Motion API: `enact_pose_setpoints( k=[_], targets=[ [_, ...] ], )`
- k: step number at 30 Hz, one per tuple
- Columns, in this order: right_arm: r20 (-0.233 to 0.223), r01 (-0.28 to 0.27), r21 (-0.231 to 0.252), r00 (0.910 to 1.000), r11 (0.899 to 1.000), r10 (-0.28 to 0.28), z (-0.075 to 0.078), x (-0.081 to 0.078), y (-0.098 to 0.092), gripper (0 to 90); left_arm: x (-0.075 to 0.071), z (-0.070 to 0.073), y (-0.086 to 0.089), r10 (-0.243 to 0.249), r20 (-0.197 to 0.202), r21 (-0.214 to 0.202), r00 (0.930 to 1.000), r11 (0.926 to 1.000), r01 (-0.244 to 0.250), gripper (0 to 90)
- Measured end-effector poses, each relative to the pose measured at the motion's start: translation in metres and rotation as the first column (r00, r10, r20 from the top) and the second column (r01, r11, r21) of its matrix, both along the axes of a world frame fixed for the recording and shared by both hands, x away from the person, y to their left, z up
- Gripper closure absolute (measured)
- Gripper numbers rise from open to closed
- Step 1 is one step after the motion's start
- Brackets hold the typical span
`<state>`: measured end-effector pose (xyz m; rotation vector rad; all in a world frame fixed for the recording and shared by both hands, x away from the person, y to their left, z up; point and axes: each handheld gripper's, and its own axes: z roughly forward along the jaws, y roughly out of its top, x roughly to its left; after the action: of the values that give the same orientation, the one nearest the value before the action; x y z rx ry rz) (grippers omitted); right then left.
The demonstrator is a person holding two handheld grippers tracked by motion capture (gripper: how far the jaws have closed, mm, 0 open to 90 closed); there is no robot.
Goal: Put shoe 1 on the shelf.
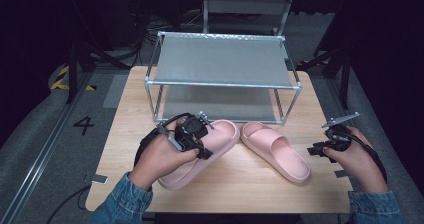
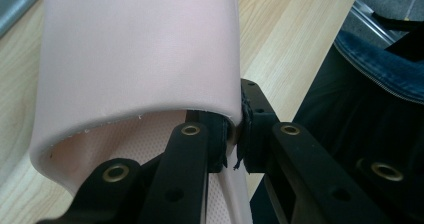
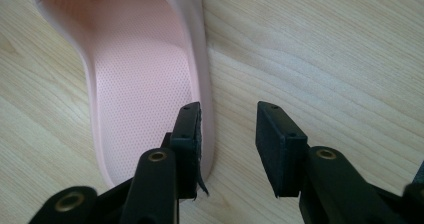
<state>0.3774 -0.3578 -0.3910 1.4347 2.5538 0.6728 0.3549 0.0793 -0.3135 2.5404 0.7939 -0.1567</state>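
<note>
Pale wooden surface (image 1: 125, 149) carries two pink slippers before a metal rack (image 1: 222, 59). Left gripper (image 2: 235, 134) jaws pinch the left slipper (image 1: 200, 159) strap's edge, apparently. Right gripper (image 3: 227, 144) jaws gape, straddling the right slipper (image 3: 145, 84) heel's rim.

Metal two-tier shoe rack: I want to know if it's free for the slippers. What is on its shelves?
The metal two-tier shoe rack's grey top shelf is bare. The lower shelf looks bare too, though its rear part is covered by the top shelf.

Left hand-held gripper (image 2: 235, 139) clamped — right (image 3: 227, 149) agape.
</note>
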Motion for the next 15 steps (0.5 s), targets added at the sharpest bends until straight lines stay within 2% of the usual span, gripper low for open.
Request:
enact_pose_setpoints(
  k=[7,15],
  targets=[
    [-0.001,0.008,-0.002,1.0000,1.000,-0.008,-0.001,-0.002,-0.003,63.8,0.006,0.017,0.001,0.000,0.020,-0.013,0.9998,0.9999,0.001,82.4],
    [-0.002,0.017,0.001,0.9998,1.000,-0.017,-0.001,-0.006,-0.007,63.8,0.011,0.033,0.004,-0.005,0.024,-0.017,0.9997,0.9998,0.006,82.6]
  ],
)
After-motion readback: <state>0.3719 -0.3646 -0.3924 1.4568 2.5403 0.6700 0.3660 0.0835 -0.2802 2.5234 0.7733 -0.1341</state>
